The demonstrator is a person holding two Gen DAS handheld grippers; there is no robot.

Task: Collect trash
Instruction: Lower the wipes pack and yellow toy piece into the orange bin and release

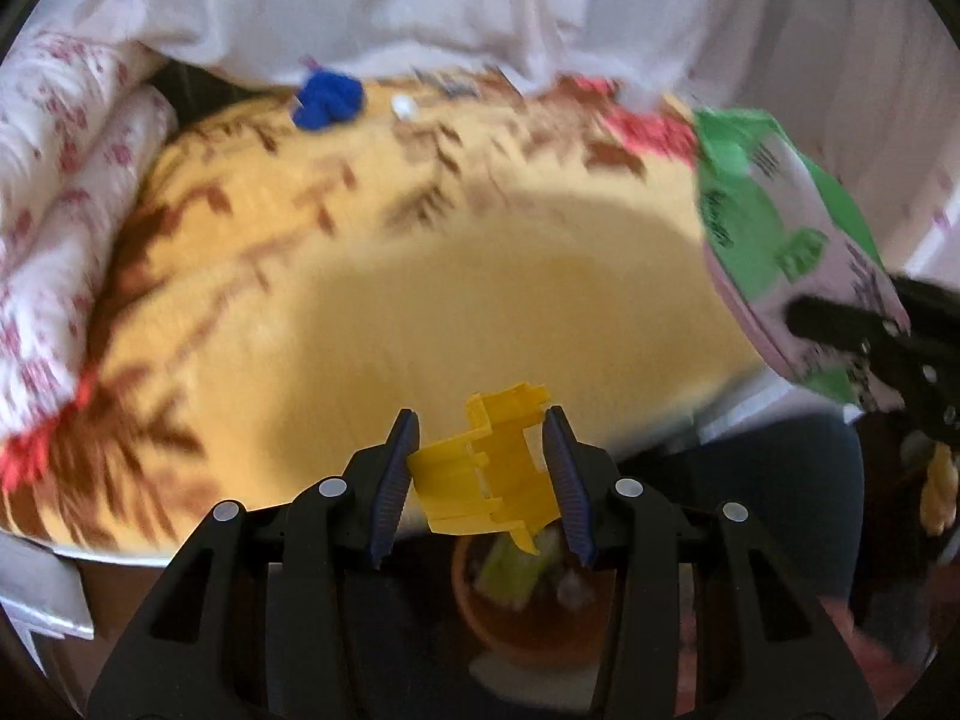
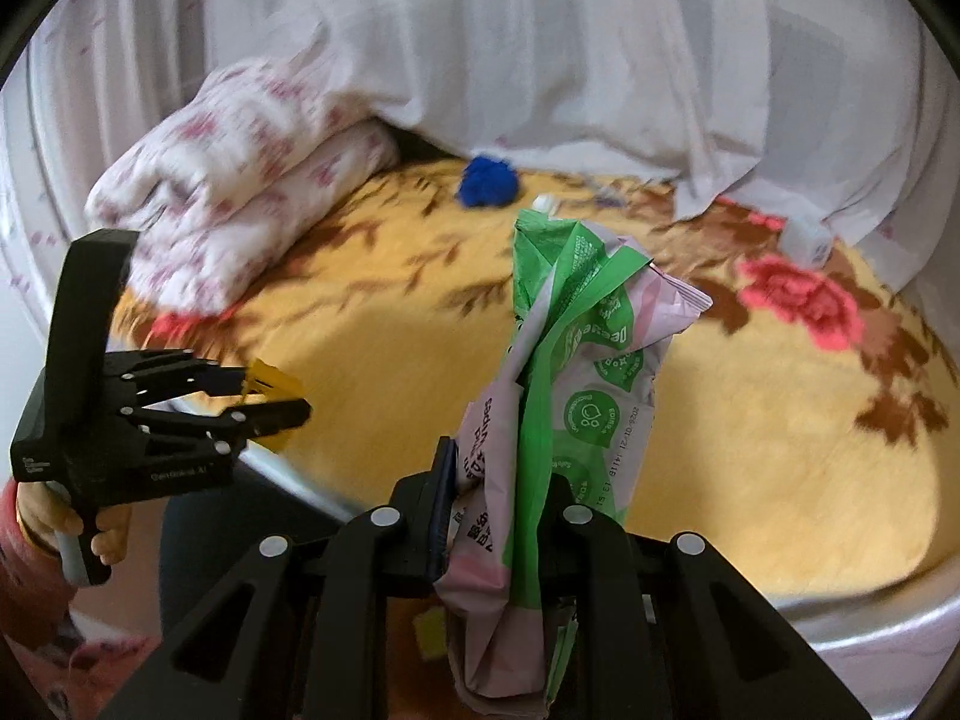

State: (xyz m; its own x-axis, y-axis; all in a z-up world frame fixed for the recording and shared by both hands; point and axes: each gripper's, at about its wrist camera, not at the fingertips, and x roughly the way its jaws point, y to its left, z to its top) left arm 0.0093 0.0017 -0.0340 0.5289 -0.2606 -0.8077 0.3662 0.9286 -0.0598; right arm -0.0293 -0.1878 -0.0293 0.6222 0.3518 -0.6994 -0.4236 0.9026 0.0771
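My left gripper [image 1: 483,456] is shut on a crumpled yellow plastic piece [image 1: 486,468], held over the near edge of the bed; in the right wrist view the same left gripper [image 2: 264,396] sits at the left with the yellow piece [image 2: 270,384] in it. My right gripper [image 2: 498,498] is shut on a green and pink wrapper [image 2: 576,372] that stands up between its fingers; the wrapper [image 1: 792,240] also shows at the right of the left wrist view. A blue crumpled wad [image 2: 487,181] and a small white scrap [image 2: 543,201] lie far back on the blanket.
A yellow floral blanket [image 2: 750,450] covers the bed. Folded white flowered bedding [image 2: 240,180] lies at the back left, white curtains [image 2: 540,48] hang behind, a small white box [image 2: 807,243] sits far right. Below the left gripper stands a terracotta pot [image 1: 528,606]. A hand [image 2: 90,534] holds the left tool.
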